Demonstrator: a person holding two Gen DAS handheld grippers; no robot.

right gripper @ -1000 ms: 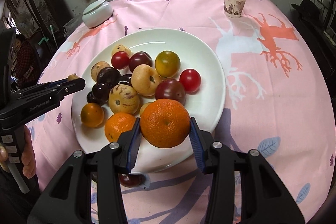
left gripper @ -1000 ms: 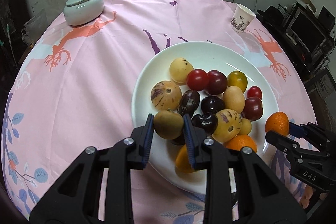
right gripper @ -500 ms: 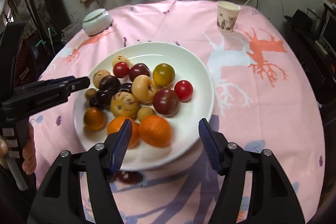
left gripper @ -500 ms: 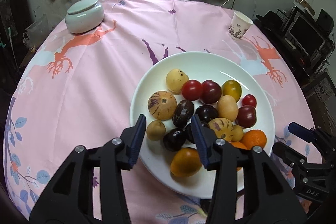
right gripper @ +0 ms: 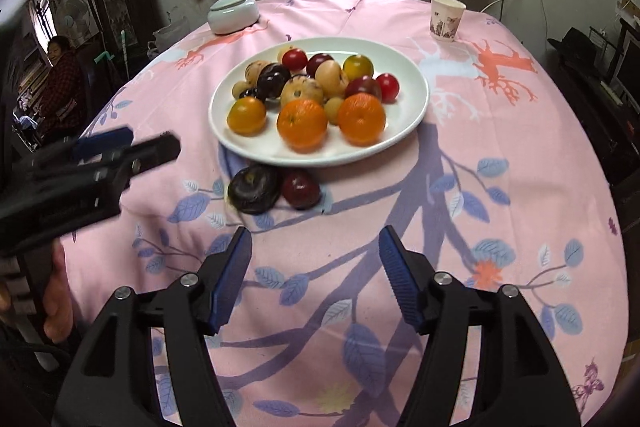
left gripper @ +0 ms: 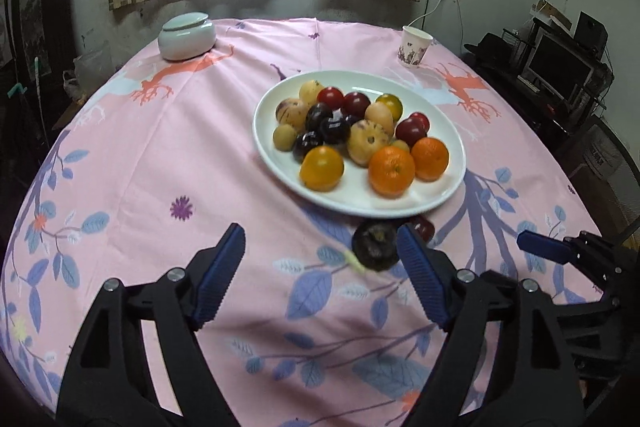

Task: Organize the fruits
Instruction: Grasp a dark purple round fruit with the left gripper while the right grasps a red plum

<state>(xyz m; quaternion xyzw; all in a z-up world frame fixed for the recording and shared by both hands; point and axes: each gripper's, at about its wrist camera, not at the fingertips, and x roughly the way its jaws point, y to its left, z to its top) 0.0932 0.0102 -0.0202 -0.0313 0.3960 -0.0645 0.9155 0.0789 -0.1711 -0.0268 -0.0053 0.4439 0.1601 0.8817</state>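
A round white ceramic plate (right gripper: pixel 416 95) piled with oranges, plums and tomatoes is sitting mid-table on the pink leaf-printed tablecloth (right gripper: pixel 520 155). A dark purple wrinkled fruit (right gripper: pixel 253 188) and a small red plum (right gripper: pixel 300 189) are lying just off its near rim. The left gripper (left gripper: pixel 322 275) and right gripper (right gripper: pixel 316 275) are both hovering near the table's front edge, jaws spread wide, grasping nothing.

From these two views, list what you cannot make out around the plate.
- Small dark red fruit: in the left wrist view, mostly hidden behind the left tongs' right finger and the plate rim.
- Large dark fruit: blurred there; kind unclear.
- Left tongs in the right wrist view: motion-blurred, opening unreadable.
- Paper cup print: too small.
- Plate's middle fruits: overlapped by front ones, count uncertain.
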